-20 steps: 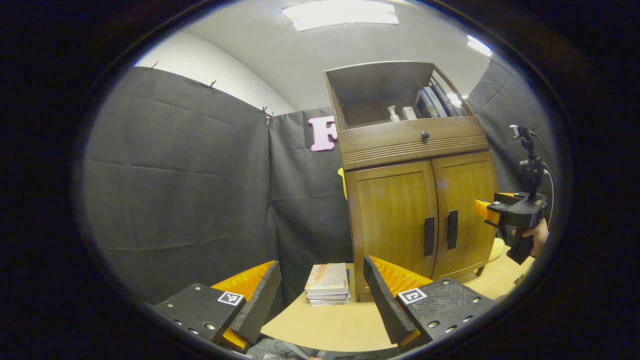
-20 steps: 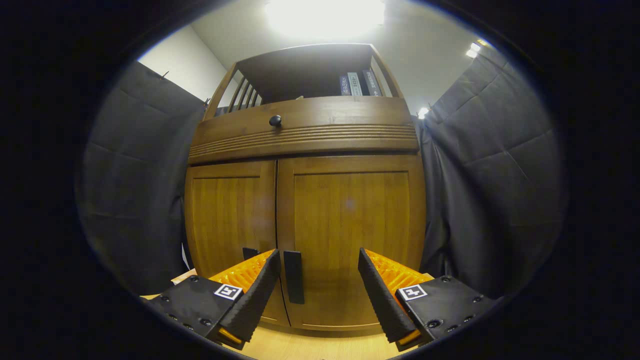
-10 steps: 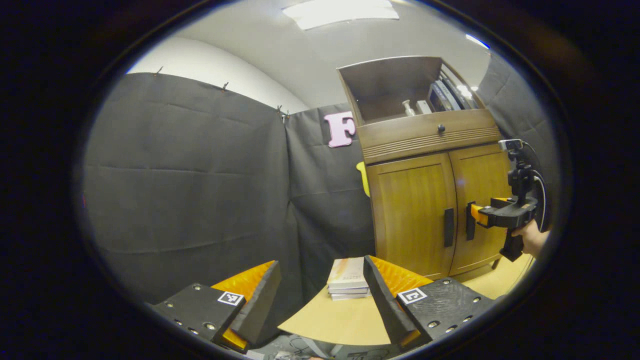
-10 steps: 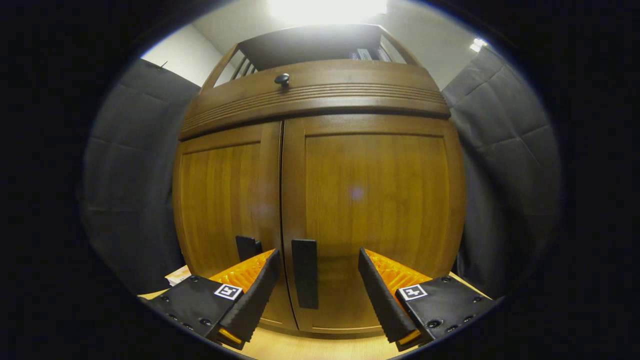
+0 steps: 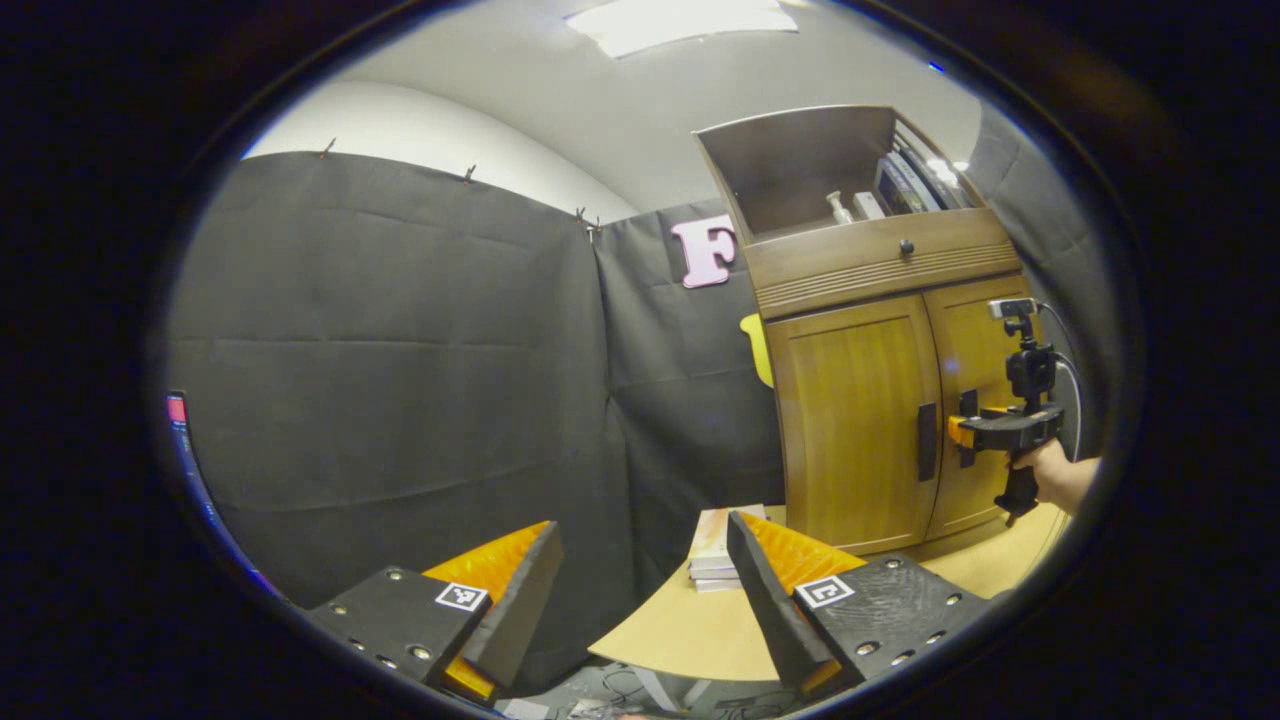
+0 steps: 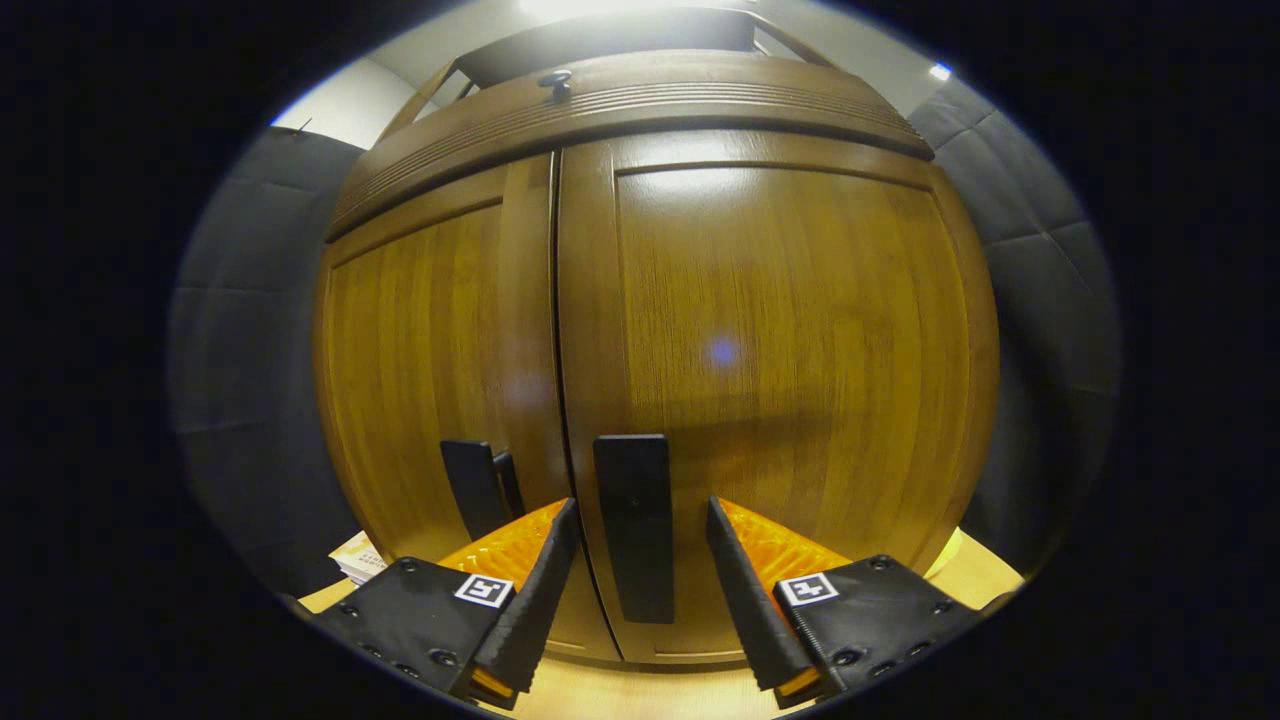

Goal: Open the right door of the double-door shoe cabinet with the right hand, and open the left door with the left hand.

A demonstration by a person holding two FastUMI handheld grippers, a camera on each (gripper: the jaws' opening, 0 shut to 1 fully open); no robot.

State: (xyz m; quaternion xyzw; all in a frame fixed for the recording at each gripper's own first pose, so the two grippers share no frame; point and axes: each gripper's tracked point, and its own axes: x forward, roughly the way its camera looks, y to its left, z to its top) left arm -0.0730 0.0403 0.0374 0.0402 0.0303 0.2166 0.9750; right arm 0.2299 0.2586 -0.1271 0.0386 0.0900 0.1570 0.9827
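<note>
1. in the right gripper view, the shoe cabinet (image 6: 640,330) takes up the middle of the frame, with both doors closed and a thin seam running down between them.
2. the right door (image 6: 780,380) has a dark upright handle (image 6: 634,525) at lower centre, close beside the seam.
3. the right gripper (image 6: 636,585) sits at the bottom of that frame with its fingers spread, one on each side of this handle; neither finger presses on it.
4. the left door (image 6: 430,380) carries its own dark handle (image 6: 478,488), left of the seam and above the left finger.
5. a drawer front with a small round knob (image 6: 555,80) runs across the top of that frame.
6. in the left gripper view, the cabinet (image 5: 880,380) stands in the right half of the frame on a pale wood tabletop (image 5: 690,630).
7. there the right gripper (image 5: 958,432) shows far off at the right edge, held by a hand (image 5: 1055,475), its tips right at the door handles.
8. the left gripper (image 5: 645,590) is at the bottom of its own frame, fingers wide apart and holding nothing, well apart from the cabinet.
9. a stack of books (image 5: 712,550) lies on the tabletop just left of the cabinet's foot.
10. more books (image 5: 905,180) and a small white bottle (image 5: 838,207) sit in the open shelf at the upper right of the left gripper view.
</note>
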